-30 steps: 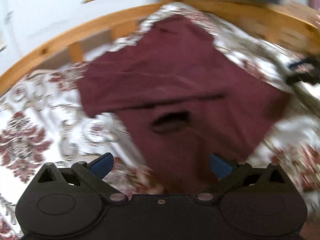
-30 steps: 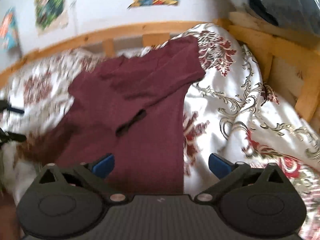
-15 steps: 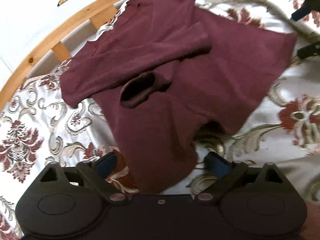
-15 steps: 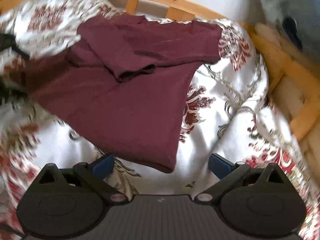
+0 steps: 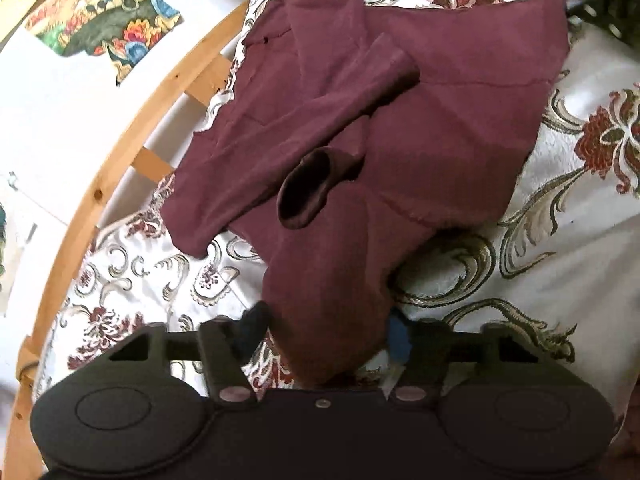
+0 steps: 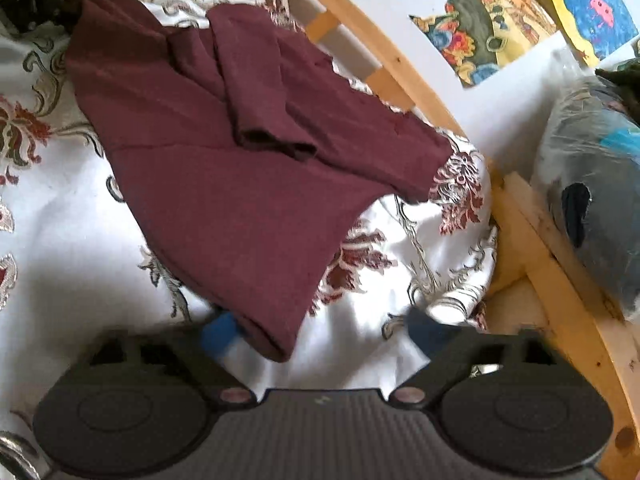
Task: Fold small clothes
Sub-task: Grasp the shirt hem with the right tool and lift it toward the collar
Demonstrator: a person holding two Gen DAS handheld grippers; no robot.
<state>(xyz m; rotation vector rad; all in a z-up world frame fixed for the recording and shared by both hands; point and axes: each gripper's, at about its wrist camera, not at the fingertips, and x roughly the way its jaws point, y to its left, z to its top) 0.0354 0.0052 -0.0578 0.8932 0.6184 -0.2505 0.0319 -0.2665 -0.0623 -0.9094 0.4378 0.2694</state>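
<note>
A dark red long-sleeved top (image 5: pixel 420 128) is spread on a floral bedcover (image 5: pixel 560 240), near the bed's wooden rail (image 5: pixel 132 148), with both sleeves already laid across its body. Its near edge is reached by both tools. One near corner lies between the closing jaws of the left gripper (image 5: pixel 326 330), whose blue fingers (image 5: pixel 398 336) stand close on either side of the cloth. The other near corner sits just inside the left-hand finger (image 6: pixel 218 334) of the right gripper (image 6: pixel 320 332), also closing, about half wide. The garment's long axis runs away from both grippers, toward the bed's far edge.
</note>
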